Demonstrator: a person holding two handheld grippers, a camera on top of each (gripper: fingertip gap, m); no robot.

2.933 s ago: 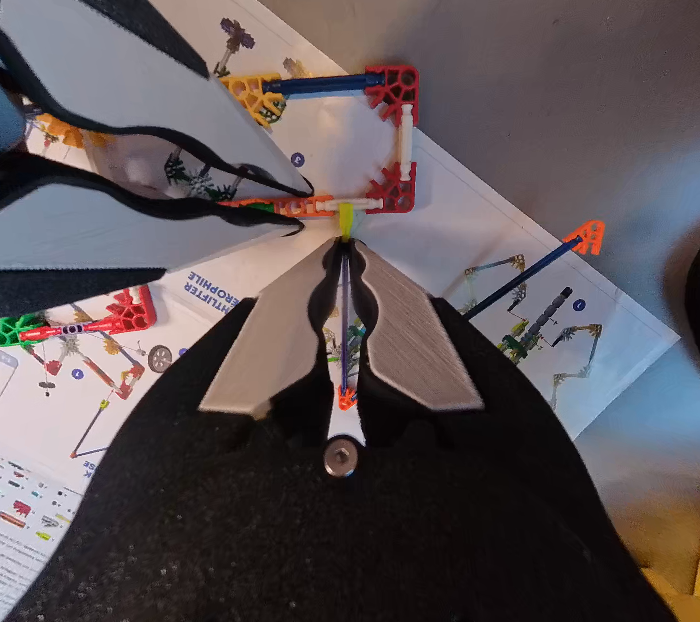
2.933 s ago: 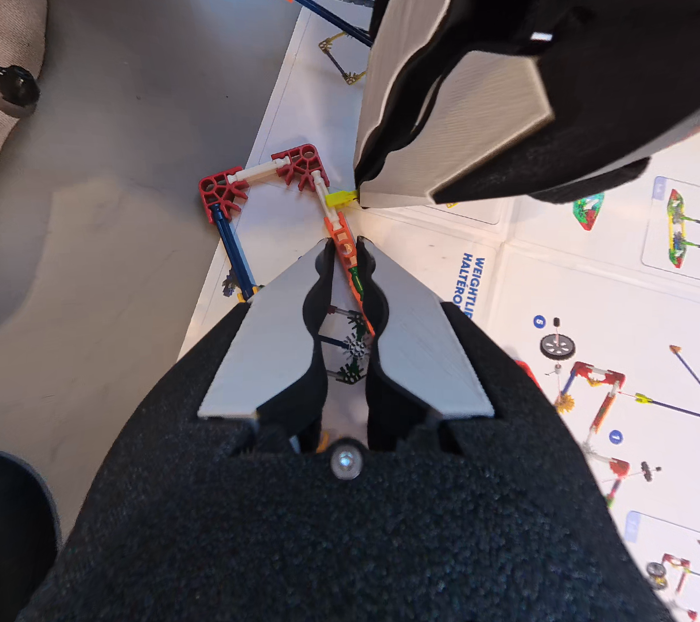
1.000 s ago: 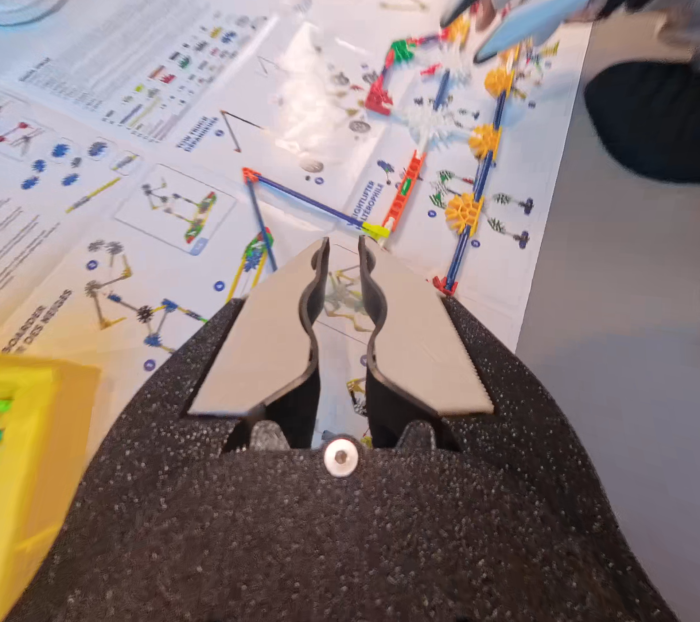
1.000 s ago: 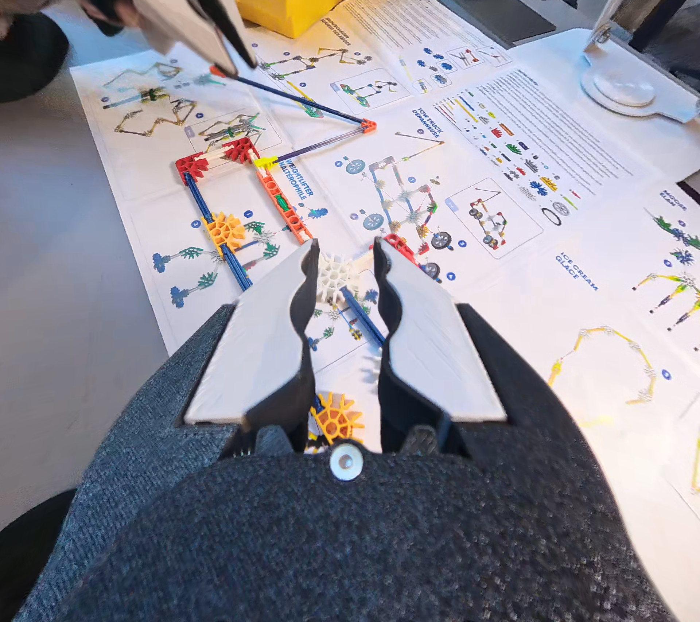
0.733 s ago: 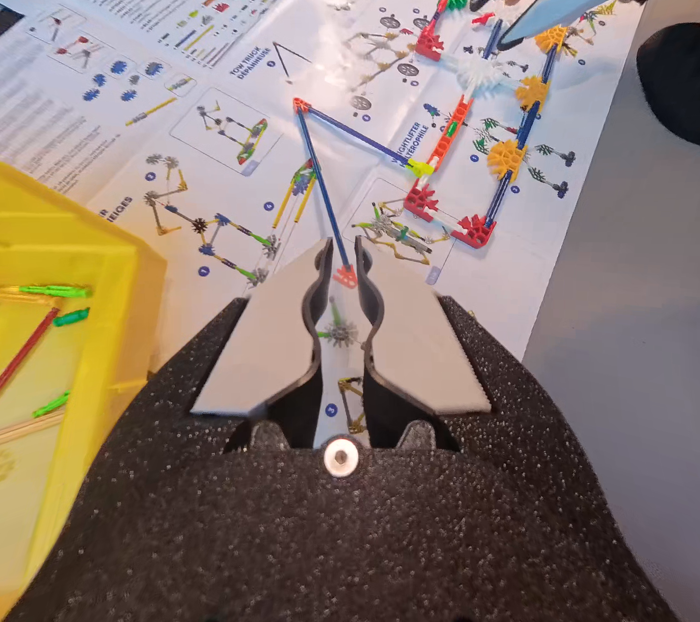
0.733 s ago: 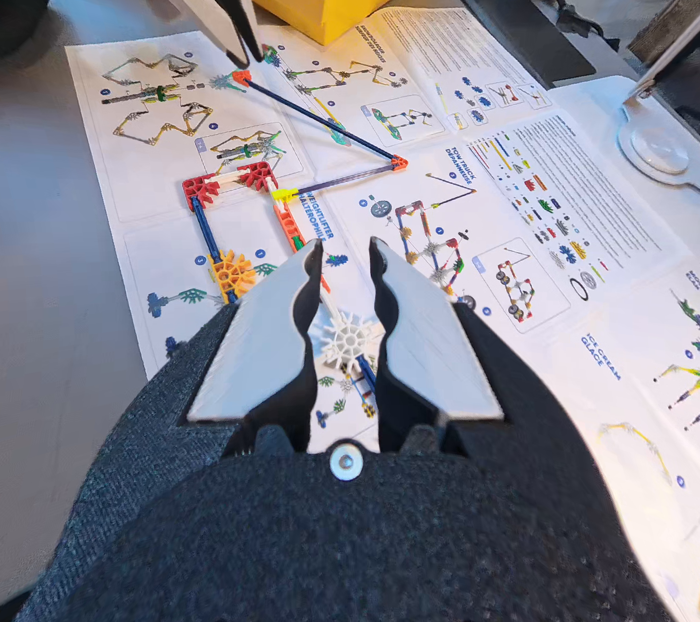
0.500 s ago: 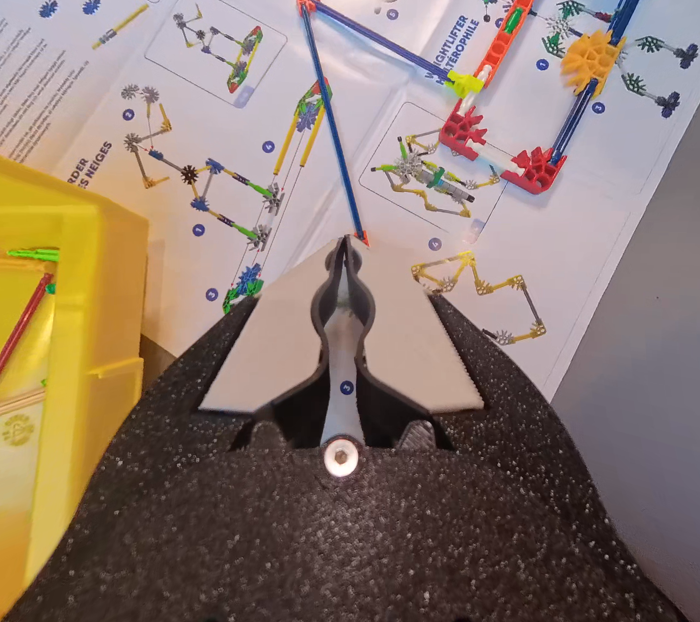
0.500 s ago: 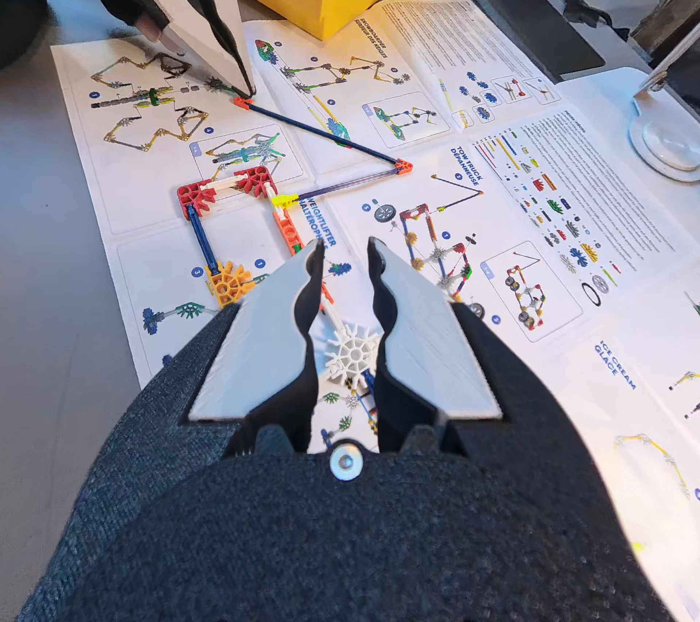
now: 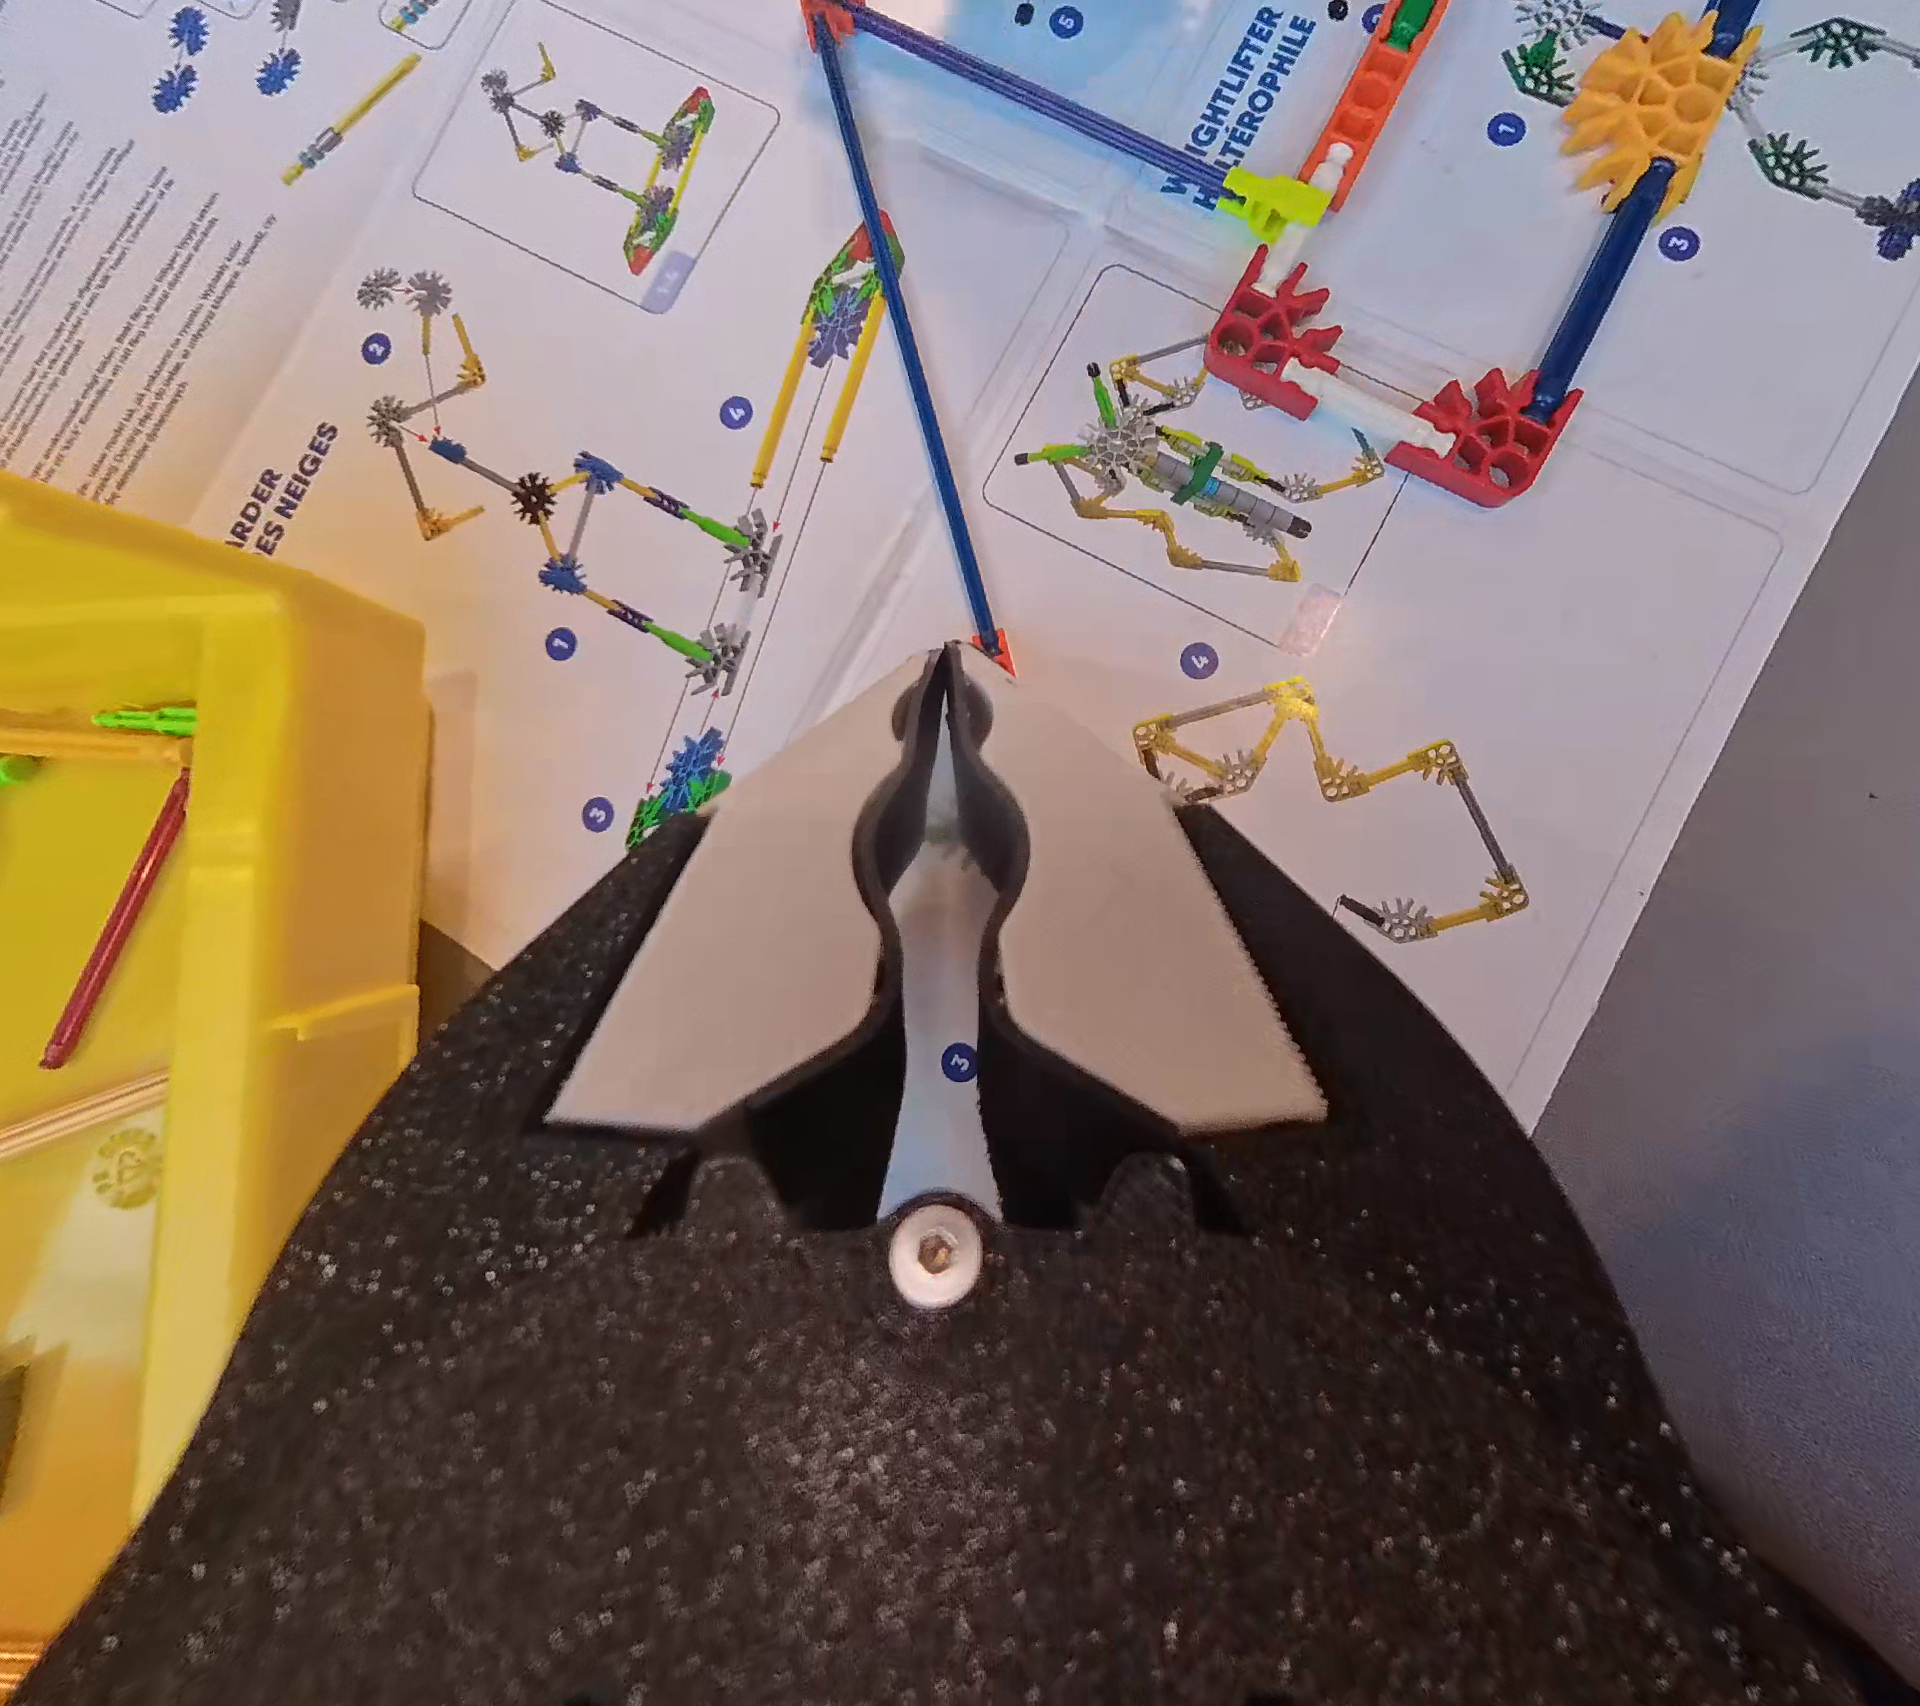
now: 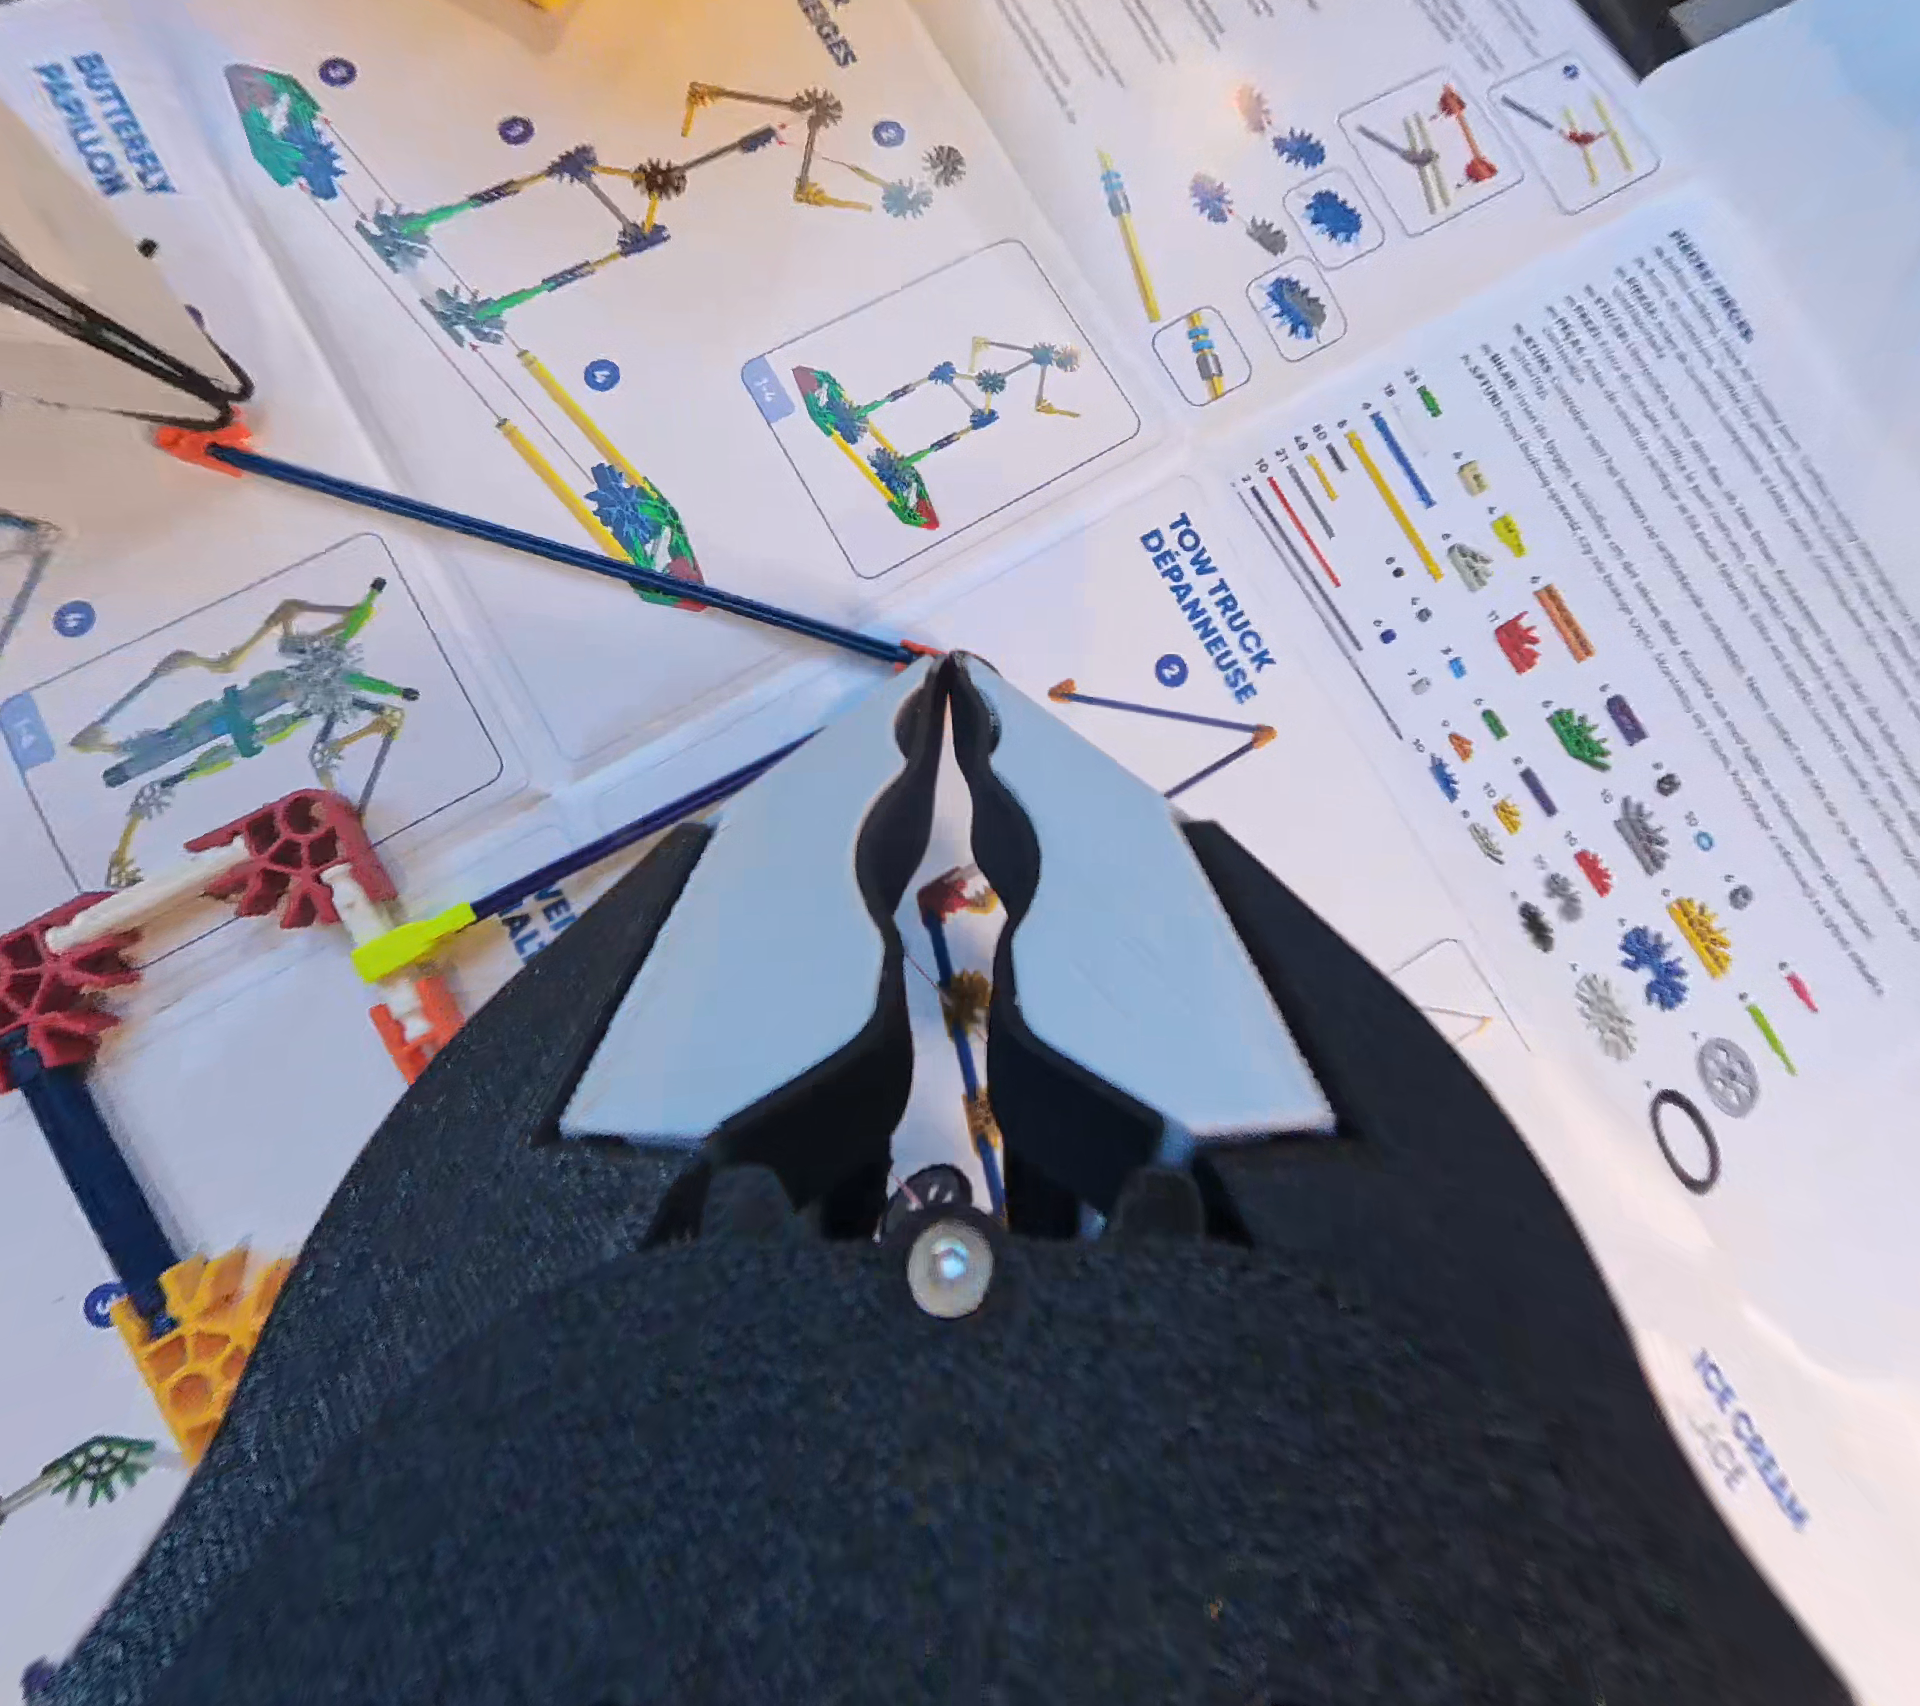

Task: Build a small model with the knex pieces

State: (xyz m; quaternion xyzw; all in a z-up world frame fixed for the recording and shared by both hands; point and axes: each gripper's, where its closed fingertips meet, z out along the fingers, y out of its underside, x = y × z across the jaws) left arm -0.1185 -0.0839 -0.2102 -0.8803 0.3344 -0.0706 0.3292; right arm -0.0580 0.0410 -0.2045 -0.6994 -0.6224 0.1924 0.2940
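My left tongs (image 9: 948, 654) point down at the instruction sheet (image 9: 1351, 825), pinched closed beside the orange connector (image 9: 995, 644) ending one long blue rod (image 9: 909, 368). My right tongs (image 10: 948, 661) are closed at the second orange connector (image 10: 914, 648), where two blue rods meet. Two red corner connectors (image 9: 1273, 342) and one yellow bin (image 9: 208, 825) lie nearby.

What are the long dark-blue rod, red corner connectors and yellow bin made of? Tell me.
Long dark-blue rod: likely moulded plastic, glossy, uniform colour.
Red corner connectors: likely plastic, even colour, webbed openings.
Yellow bin: probably plastic, smooth, shiny, moulded rim.
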